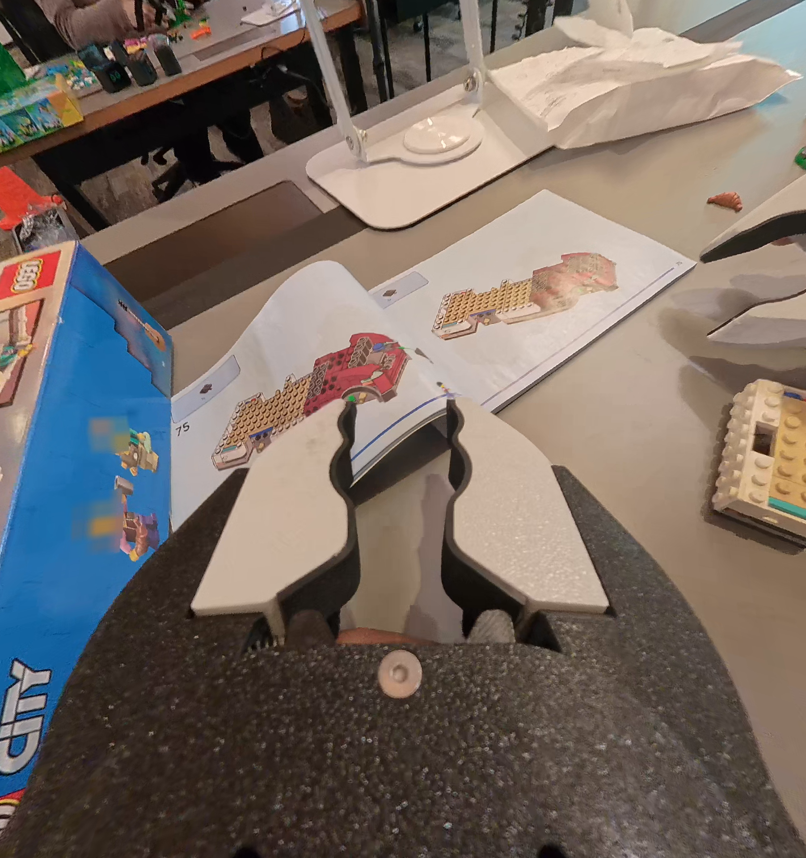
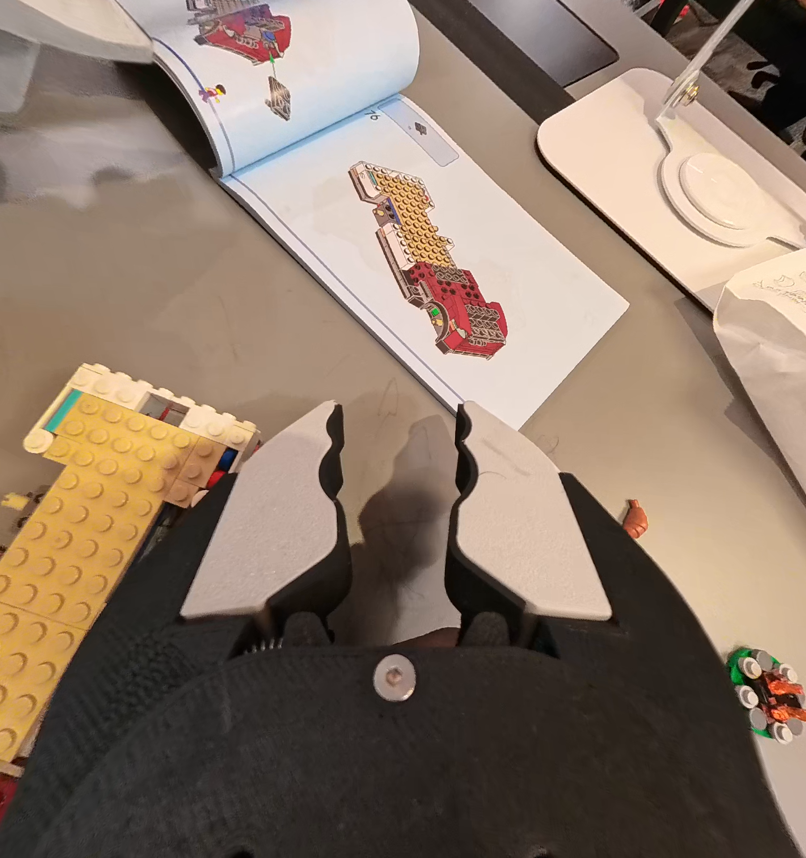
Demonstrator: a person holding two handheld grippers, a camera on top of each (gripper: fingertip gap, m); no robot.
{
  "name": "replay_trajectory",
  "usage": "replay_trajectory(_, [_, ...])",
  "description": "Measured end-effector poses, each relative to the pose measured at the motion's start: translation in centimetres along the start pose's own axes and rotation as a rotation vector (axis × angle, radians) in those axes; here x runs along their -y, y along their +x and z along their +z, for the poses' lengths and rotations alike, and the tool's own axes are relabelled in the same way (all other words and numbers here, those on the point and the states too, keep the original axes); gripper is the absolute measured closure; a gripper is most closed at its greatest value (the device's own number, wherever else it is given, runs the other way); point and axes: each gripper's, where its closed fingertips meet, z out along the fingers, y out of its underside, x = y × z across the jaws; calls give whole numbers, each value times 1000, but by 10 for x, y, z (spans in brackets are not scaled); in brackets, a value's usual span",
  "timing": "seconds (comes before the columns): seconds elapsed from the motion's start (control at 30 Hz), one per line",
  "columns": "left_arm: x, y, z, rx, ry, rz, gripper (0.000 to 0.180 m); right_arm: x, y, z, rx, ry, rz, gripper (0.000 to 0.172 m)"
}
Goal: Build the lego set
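An open instruction booklet lies on the grey table. Its left page curls up off the table. My left gripper is open, and the raised edge of that page passes between its fingers without being pressed. In the right wrist view the left gripper shows at the top left by the curled page. My right gripper is open and empty above bare table, its right fingertip by the corner of the booklet. A tan and white brick model lies just to its left.
A blue toy box stands at the left. A white lamp base and a white paper bag lie beyond the booklet. A small brown piece and a green round piece with orange parts lie at the right. The brick model and right gripper show at the right. My right gripper is the nearer one to the small brown piece: about 10 cm, against 25 cm. My left wrist view looks at it from another angle.
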Motion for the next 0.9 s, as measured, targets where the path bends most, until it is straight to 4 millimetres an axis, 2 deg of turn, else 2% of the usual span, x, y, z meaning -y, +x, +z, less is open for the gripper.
replay_trajectory(0.13, [10,15,-3,-38,59,39,141,1,-2,0,-16,10,-38,125])
replay_trajectory(0.23, [9,29,1,-63,71,87,140,6,-8,-5,-33,54,-101,125])
replay_trajectory(0.37, [6,32,4,-6,41,172,139,7,-27,-28,19,129,-108,127])
replay_trajectory(0.47, [3,29,4,37,19,166,139,-3,-39,-70,78,147,-103,127])
replay_trajectory(0.57, [1,24,0,80,10,142,139,-18,-35,-145,104,184,-83,129])
replay_trajectory(0.63, [-1,20,-4,110,9,127,139,-34,-15,-205,88,199,-84,135])
replay_trajectory(0.67, [-1,19,-6,124,11,122,139,-43,4,-234,60,191,-86,140])
replay_trajectory(0.73, [-1,16,-8,149,14,116,139,-68,54,-282,2,111,-106,145])
replay_trajectory(0.83, [-3,12,-6,187,-3,123,139,-119,152,-328,-156,-88,-128,144])
replay_trajectory(0.9, [-5,10,-4,216,-27,139,139,-146,198,-343,-197,-177,-115,144])
